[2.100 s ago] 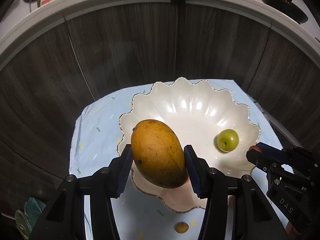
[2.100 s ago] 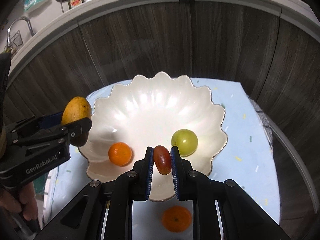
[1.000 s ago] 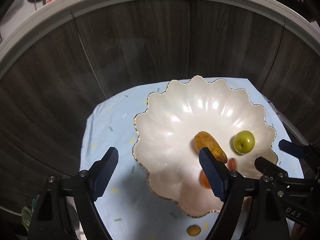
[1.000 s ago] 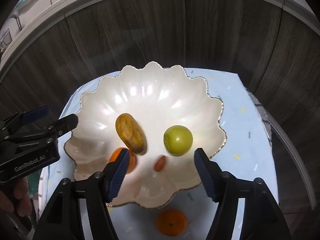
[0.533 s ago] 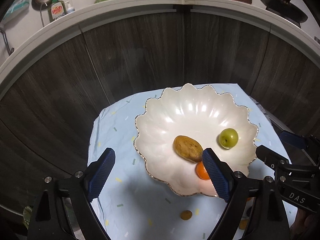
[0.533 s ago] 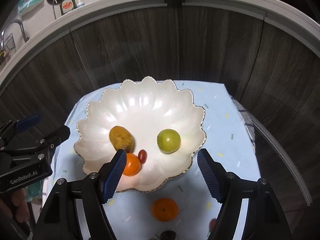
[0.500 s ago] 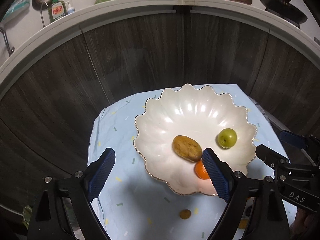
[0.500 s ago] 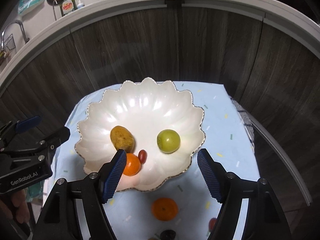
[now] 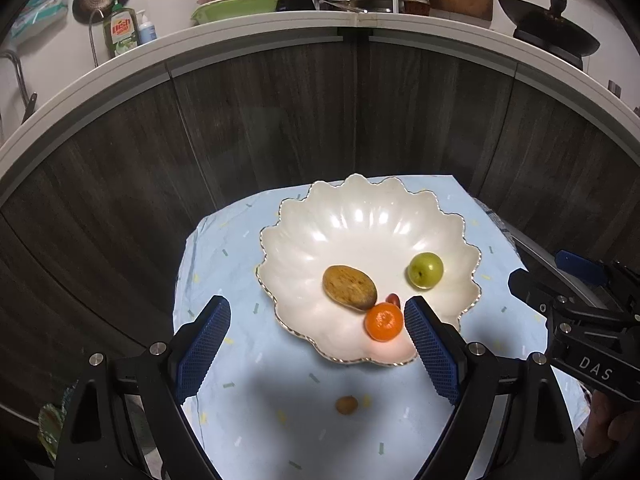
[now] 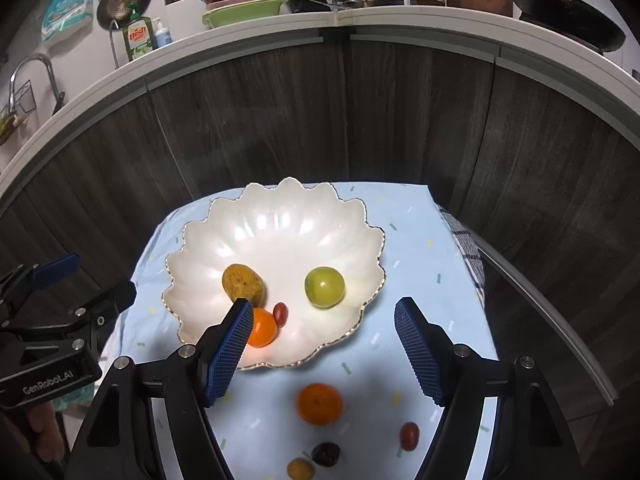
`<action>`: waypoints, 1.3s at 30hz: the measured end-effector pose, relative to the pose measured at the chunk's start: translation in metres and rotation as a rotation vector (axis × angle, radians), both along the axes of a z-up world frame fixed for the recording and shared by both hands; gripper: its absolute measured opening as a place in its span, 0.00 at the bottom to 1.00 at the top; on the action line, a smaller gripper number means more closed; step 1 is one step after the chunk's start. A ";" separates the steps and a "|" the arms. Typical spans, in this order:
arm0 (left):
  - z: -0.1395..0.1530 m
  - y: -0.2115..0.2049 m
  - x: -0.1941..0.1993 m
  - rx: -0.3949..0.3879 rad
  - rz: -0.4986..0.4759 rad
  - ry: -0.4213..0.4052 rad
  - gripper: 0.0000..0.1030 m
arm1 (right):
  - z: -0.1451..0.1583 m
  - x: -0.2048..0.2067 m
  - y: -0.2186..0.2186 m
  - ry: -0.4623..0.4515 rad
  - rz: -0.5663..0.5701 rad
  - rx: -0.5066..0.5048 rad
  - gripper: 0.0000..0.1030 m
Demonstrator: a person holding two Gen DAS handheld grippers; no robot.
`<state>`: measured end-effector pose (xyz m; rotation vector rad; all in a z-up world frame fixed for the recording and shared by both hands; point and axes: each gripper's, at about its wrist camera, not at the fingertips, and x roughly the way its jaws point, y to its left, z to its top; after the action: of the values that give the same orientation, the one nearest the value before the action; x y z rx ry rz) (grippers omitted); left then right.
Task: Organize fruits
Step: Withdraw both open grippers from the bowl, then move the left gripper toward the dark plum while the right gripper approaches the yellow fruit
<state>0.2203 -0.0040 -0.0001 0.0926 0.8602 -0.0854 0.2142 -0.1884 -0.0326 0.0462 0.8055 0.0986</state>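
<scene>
Both the left gripper (image 9: 316, 338) and right gripper (image 10: 322, 354) hover with fingers apart, empty; 4 fruits sit in the bowl (image 10: 224, 216). Next, grasp the loose orange (image 10: 319, 404).

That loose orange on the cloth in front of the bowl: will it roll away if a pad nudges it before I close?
Probably yes. The orange looks near-round and sits free on the flat cloth, so a one-sided nudge would likely roll it. Its skin looks smooth and slightly glossy, so it may slip. The right hand-held gripper stands wide enough to straddle it.
</scene>
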 end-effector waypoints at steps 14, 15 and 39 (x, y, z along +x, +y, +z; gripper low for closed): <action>-0.006 -0.015 -0.031 -0.002 -0.011 0.002 0.86 | -0.002 -0.028 -0.015 -0.004 -0.023 -0.014 0.71; -0.007 -0.016 -0.033 0.000 -0.013 0.001 0.86 | -0.003 -0.029 -0.016 -0.002 -0.025 -0.015 0.71; -0.048 -0.017 -0.080 0.020 -0.011 0.018 0.86 | -0.047 -0.057 -0.017 0.060 -0.003 -0.021 0.71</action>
<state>0.1404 -0.0215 -0.0484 0.1153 0.8786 -0.0879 0.1570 -0.2056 -0.0794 0.0306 0.8661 0.0860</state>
